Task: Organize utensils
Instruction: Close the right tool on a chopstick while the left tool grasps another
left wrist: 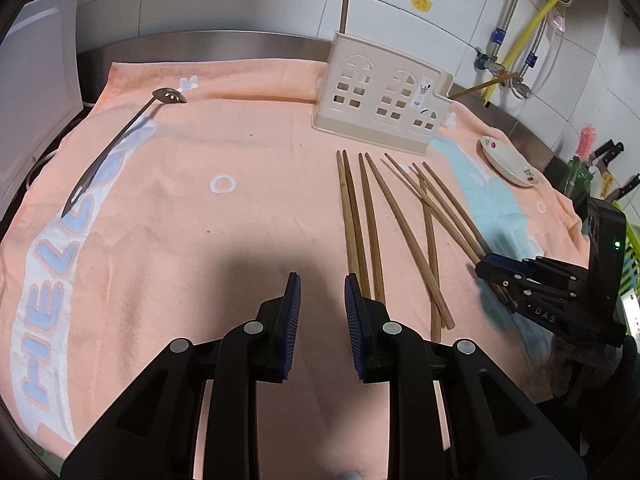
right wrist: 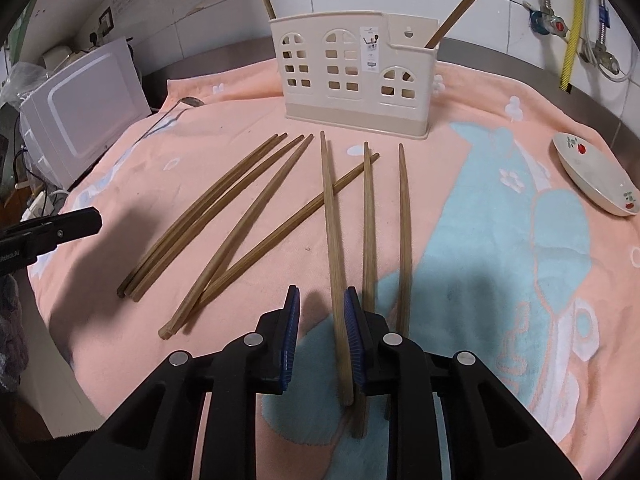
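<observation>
Chopsticks (right wrist: 336,240) lie loose on the towel (right wrist: 500,240) before the holder (right wrist: 352,80): light, stiff, smooth, apt to roll. My right gripper (right wrist: 322,340), jaws narrow, straddles 1 near its thick end without pinching it, where I'd grip; my left gripper (left wrist: 322,328) is narrow and empty.

Home kitchen, tiled wall (left wrist: 460,28), steel counter (left wrist: 240,46), likely gas hose (left wrist: 536,20), knives (left wrist: 610,150)

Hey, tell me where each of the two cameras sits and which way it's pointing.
Left wrist: on the left tongs, angled down over the towel toward the holder; its own two fingers show, nothing between them, with the right tongs at the right edge.
Right wrist: on the right tongs, angled down at the chopsticks; its fingers straddle one chopstick, and the left tongs show at the left edge.
Shared: towel, holder, chopsticks, ladle, dish.
</observation>
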Tool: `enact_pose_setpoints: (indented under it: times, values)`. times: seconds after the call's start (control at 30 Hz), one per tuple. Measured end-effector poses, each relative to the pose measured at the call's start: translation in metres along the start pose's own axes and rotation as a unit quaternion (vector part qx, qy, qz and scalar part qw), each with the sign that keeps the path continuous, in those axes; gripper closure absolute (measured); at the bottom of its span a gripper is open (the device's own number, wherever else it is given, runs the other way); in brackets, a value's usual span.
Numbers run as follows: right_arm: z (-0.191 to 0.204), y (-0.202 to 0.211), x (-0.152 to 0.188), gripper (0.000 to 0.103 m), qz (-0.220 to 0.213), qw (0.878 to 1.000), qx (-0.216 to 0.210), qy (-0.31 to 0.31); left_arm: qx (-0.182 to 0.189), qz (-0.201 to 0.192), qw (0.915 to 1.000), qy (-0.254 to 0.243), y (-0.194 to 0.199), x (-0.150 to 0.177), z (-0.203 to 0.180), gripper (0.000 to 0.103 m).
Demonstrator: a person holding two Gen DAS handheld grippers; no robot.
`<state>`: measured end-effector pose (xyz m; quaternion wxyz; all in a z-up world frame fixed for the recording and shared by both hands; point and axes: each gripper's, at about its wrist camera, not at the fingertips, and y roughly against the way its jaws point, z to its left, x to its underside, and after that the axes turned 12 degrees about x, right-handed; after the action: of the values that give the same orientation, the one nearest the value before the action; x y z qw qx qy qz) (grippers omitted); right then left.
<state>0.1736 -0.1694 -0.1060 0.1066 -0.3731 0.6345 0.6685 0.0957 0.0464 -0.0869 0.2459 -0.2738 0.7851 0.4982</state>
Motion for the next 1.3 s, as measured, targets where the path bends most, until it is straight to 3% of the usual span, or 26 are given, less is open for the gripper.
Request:
enact_pose_setpoints:
  times: [0.3, 0.5, 0.67, 0.83, 1.3]
  values:
    - [-0.003, -0.008, 0.002, 0.085, 0.008, 1.000, 0.003, -0.006, 0.006, 0.004, 1.0000, 0.004, -0.004, 0.001, 0.000, 0.080]
    - [-0.003, -0.007, 0.003, 0.095, 0.008, 1.000, 0.005, -0.006, 0.013, 0.015, 0.9998, 0.005, -0.014, 0.004, -0.004, 0.081]
    - [-0.003, -0.006, 0.005, 0.096, 0.008, 1.000, 0.003, -0.007, 0.017, 0.023, 0.9996, 0.001, -0.028, 0.004, -0.011, 0.081]
    - [-0.002, -0.003, 0.008, 0.096, 0.007, 1.000, 0.000, -0.010, 0.016, 0.033, 0.9993, 0.009, -0.045, 0.001, -0.010, 0.091]
    - [-0.003, -0.002, 0.011, 0.096, 0.005, 1.000, -0.008, -0.017, 0.004, 0.047, 0.9987, 0.016, -0.064, -0.006, -0.006, 0.094]
